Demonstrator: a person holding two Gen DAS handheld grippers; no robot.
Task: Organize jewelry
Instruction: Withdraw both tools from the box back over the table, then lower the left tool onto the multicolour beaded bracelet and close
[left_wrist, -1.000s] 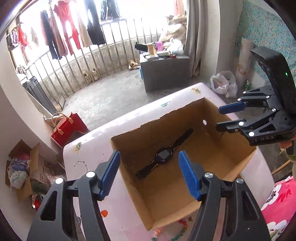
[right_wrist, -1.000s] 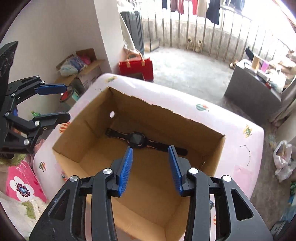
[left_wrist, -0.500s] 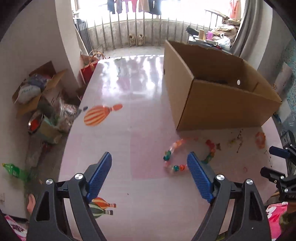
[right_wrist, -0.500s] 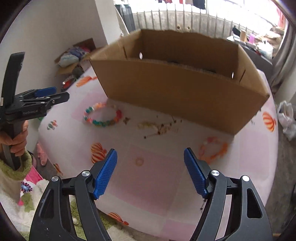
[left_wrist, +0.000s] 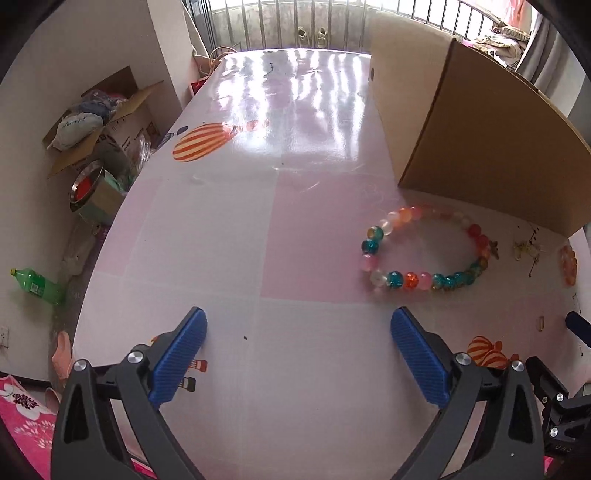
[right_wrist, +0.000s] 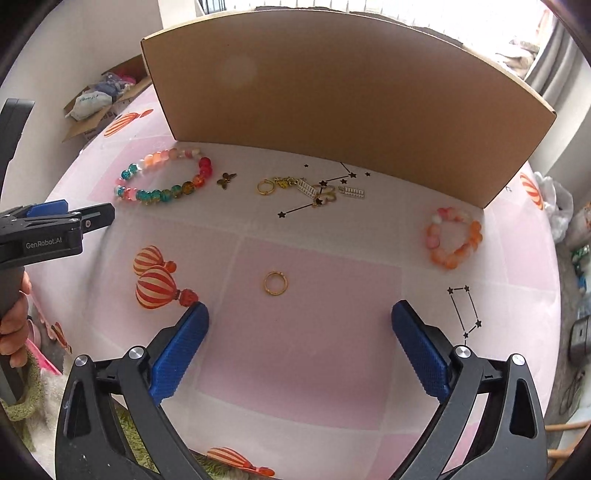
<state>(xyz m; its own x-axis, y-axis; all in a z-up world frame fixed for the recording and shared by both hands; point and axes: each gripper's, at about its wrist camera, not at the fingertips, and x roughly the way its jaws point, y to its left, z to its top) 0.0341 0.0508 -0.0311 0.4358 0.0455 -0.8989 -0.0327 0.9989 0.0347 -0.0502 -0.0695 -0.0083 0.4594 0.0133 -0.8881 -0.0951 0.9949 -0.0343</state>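
Your left tongs (left_wrist: 297, 354) and right tongs (right_wrist: 299, 349) are opening, nothing between them. The gold ring (right_wrist: 276, 283) lies just ahead of the right tongs. The box (right_wrist: 347, 96) hides its inside.

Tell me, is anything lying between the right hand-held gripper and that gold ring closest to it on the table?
Nothing visible does. The right hand-held gripper, its jaws opening and empty, faces bare pink tabletop up to the gold ring. The ring lies alone, apart from the other jewelry nearer the cardboard box.
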